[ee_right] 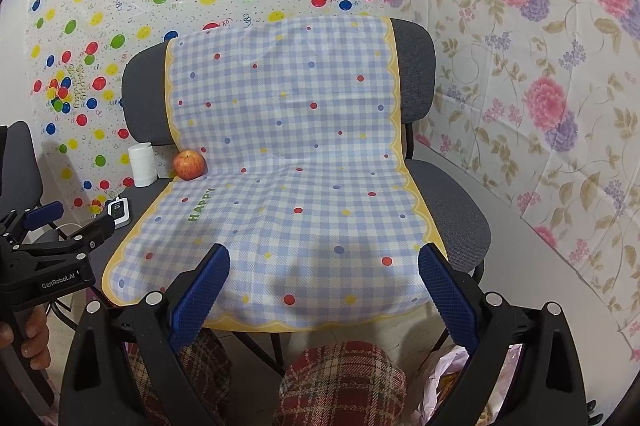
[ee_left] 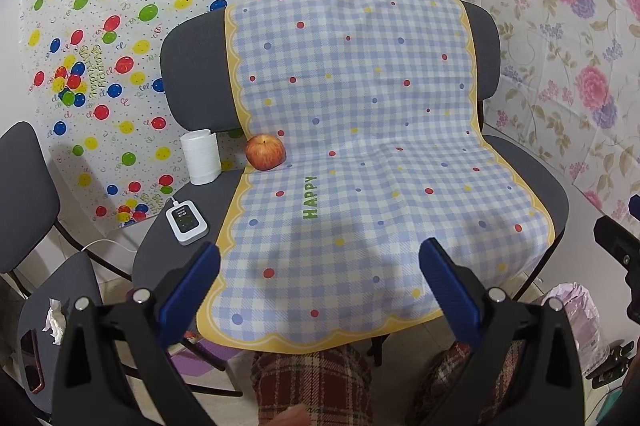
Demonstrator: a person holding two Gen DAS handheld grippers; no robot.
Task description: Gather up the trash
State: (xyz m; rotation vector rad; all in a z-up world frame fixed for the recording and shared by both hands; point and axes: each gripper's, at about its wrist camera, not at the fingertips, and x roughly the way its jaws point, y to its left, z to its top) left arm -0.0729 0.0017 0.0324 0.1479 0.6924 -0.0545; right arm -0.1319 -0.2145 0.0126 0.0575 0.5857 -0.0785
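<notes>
A crumpled white tissue point(ee_left: 54, 320) lies on the seat of a second dark chair point(ee_left: 24, 185) at the near left, well apart from both grippers. The left gripper point(ee_left: 320, 266) and right gripper point(ee_right: 324, 266) hover wide apart and empty over the checked cloth point(ee_left: 360, 145) draped on the main chair point(ee_left: 532, 185). An apple point(ee_left: 265, 152), white cup point(ee_left: 201, 157) and small charger point(ee_left: 187, 221) sit far left. A pink bag point(ee_left: 576, 314) stands near right.

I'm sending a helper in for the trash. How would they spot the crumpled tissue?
Left of the big grey chair with the checked cloth stands a second dark chair. The crumpled tissue lies on its seat, white and wrinkled, beside a flat dark red-edged object.
</notes>
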